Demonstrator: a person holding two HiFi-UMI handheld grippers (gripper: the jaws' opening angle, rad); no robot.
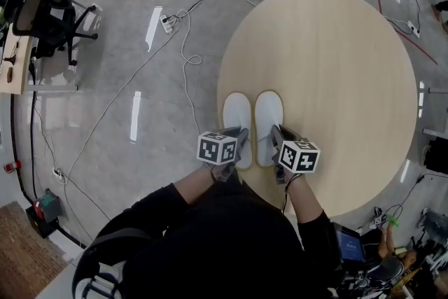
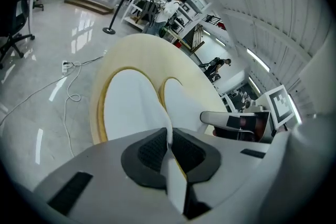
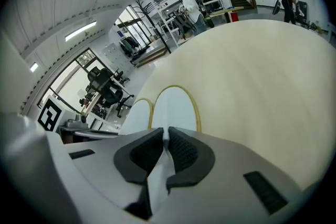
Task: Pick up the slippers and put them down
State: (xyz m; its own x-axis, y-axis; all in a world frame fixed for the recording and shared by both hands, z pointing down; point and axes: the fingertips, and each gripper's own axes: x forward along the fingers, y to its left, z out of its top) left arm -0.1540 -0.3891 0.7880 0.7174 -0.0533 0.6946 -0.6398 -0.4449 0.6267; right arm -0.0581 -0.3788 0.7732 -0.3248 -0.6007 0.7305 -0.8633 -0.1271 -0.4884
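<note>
Two white slippers with tan rims lie side by side on the round wooden table [image 1: 350,66], near its front edge. The left slipper [image 1: 236,122] has its heel edge pinched between the pads of my left gripper [image 1: 241,143], whose jaws are shut on it. In the left gripper view the white edge [image 2: 169,136] runs between the dark pads. My right gripper [image 1: 274,142] is shut on the heel edge of the right slipper [image 1: 268,124]; the right gripper view shows white material [image 3: 166,145] clamped between its pads. Both slippers' soles rest on the tabletop.
The table's front-left edge [image 1: 222,115] drops to a grey floor with white cables [image 1: 183,45] and a power strip [image 1: 167,24]. Black office chairs [image 1: 49,10] stand far left. A person [image 3: 191,8] stands by the shelving at the far end of the room.
</note>
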